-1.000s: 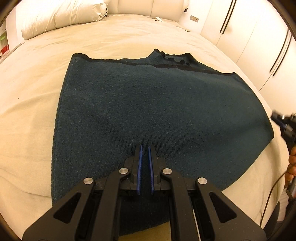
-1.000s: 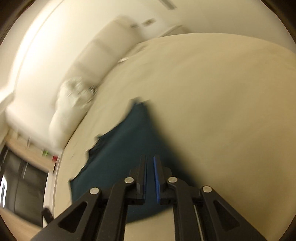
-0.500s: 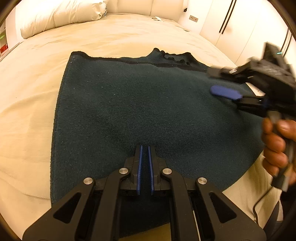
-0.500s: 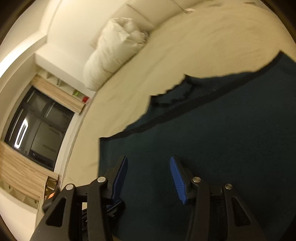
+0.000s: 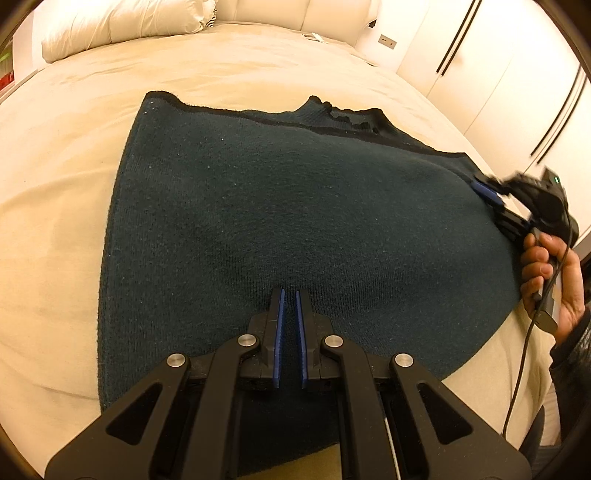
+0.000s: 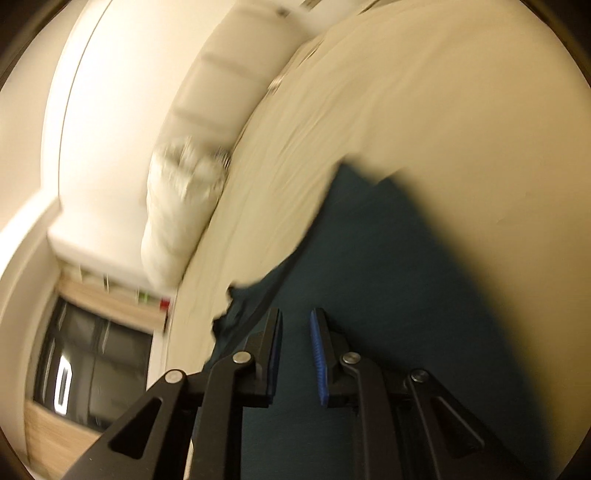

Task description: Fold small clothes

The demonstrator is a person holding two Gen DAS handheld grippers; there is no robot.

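A dark teal knitted garment lies spread flat on the cream bed, its black-trimmed neck edge at the far side. My left gripper rests on the garment's near middle with its jaws nearly closed and a thin gap between them; whether it pinches fabric cannot be told. My right gripper is partly open over the garment near its right edge. It also shows in the left wrist view, hand-held at the garment's right side. The right wrist view is blurred.
White pillows and a padded headboard stand at the far end of the bed. White wardrobe doors line the right side. A dark window shows in the right wrist view.
My right gripper has swung down from above the garment to its right edge and its jaws have narrowed. My left gripper has stayed in place.
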